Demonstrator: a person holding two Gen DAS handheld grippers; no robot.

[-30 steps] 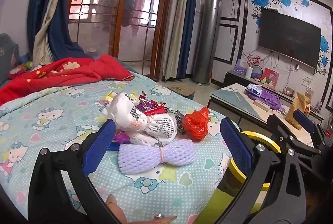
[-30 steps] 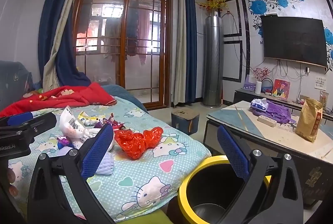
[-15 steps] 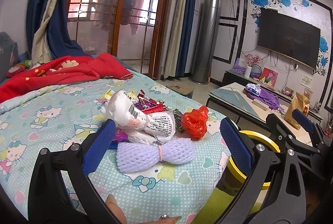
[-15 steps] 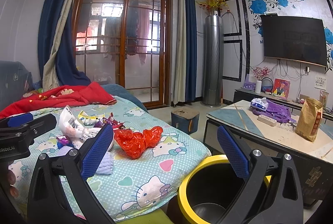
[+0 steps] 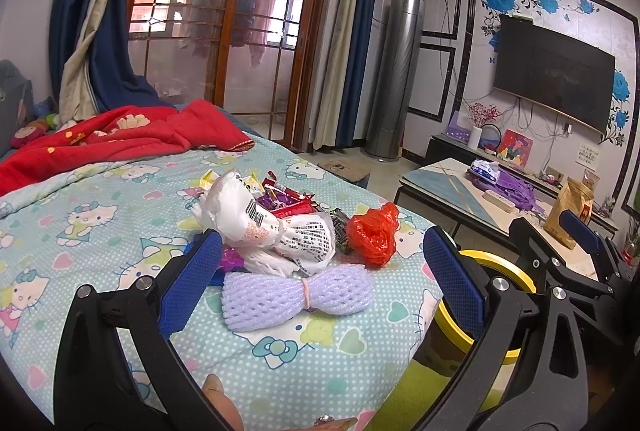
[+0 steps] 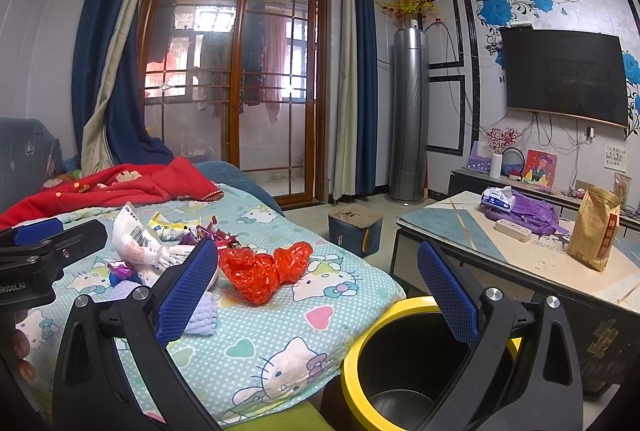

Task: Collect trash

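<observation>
A: Both sets of jaws gape wide, holding nothing. The left gripper (image 5: 322, 273) hovers over the foam net (image 5: 298, 297) on the bed (image 5: 100, 231); the right gripper (image 6: 316, 291) hangs between the red bag (image 6: 262, 273) and the bin (image 6: 400, 371).

B: Risks?

A: The net is soft; a shallow pinch may slip. The bag lies near the bed's edge and could be nudged off, missing the bin.

**Both tongs edge nearer the litter**

The left tongs (image 5: 322, 275) have eased slightly forward, so the lilac foam net sleeve tied at its middle (image 5: 298, 295) sits a touch lower between their wide-apart blue pads. The right tongs (image 6: 318, 287) have crept forward a little too; the black bin with a yellow rim (image 6: 362, 345) below them shows somewhat more of its inside.
</observation>
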